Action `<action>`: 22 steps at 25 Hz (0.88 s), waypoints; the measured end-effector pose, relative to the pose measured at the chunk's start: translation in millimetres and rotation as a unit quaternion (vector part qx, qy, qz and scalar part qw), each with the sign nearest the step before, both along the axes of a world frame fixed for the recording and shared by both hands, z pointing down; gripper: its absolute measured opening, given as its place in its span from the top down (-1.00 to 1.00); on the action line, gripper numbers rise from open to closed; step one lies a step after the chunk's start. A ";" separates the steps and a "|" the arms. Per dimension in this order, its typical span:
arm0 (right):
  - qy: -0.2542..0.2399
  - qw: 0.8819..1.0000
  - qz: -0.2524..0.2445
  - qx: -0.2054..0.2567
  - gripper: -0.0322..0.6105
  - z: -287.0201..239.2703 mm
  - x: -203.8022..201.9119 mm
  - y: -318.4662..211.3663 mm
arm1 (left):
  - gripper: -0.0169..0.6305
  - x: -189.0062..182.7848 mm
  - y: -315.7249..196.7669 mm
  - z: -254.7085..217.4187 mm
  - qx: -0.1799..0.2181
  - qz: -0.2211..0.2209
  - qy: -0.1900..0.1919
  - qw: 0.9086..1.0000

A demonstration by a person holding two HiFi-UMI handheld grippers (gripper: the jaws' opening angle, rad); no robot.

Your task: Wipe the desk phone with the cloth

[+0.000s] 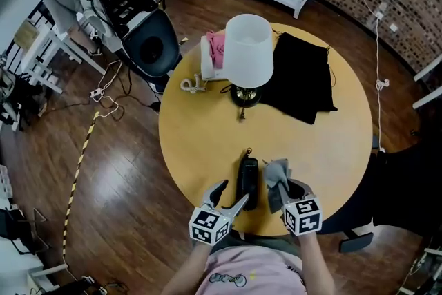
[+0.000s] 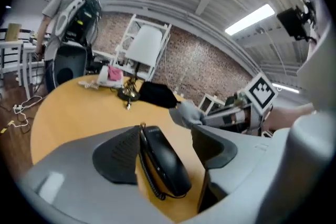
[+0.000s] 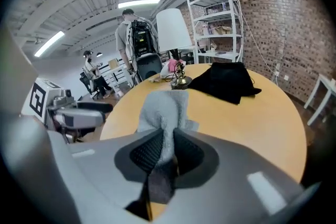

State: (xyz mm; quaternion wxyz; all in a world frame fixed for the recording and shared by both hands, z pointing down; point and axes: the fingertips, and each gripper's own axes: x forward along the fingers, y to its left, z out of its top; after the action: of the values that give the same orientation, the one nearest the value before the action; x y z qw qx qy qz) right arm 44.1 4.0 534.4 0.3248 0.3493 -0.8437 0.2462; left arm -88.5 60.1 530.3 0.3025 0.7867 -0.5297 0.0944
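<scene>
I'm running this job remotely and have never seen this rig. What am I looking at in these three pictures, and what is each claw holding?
No robot here: a person holds a two-jaw gripper in each hand. The head view looks steeply down from the person's head onto a round wooden table; the two gripper views ride on the grippers and look along their jaws. On the table are a lamp, a black fabric and, nearest the person, a black phone handset. The left gripper has its jaws open around the handset: it lies against one pad, the other stands clear. The right gripper is shut on a grey cloth.
</scene>
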 end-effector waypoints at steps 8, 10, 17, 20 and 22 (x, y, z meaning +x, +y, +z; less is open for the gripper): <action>0.058 0.997 0.042 0.011 0.71 10.4 2.1 -14.8 | -0.32 46.4 -24.3 81.2 -0.114 0.009 -0.169 0.979; 0.063 0.997 0.049 0.011 0.70 15.6 9.0 -14.4 | -0.32 49.4 -26.5 91.2 -0.123 0.000 -0.202 0.972; 0.062 0.996 0.059 0.007 0.70 16.0 16.6 -10.8 | -0.17 40.6 -34.6 95.1 -0.129 -0.061 -0.280 0.949; 0.051 0.997 0.056 0.009 0.70 17.6 21.3 -10.4 | 0.02 41.6 -35.6 95.6 -0.120 -0.086 -0.295 0.944; 0.044 0.998 0.051 0.010 0.71 18.7 26.0 -11.6 | 0.05 42.1 -37.0 95.8 -0.116 -0.100 -0.299 0.942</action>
State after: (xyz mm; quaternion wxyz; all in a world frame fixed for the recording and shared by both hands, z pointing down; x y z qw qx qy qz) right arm 70.1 -7.6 553.1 0.3455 0.4055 -0.8122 0.2378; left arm -46.4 23.0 626.1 0.2274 0.6247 -0.6571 0.3554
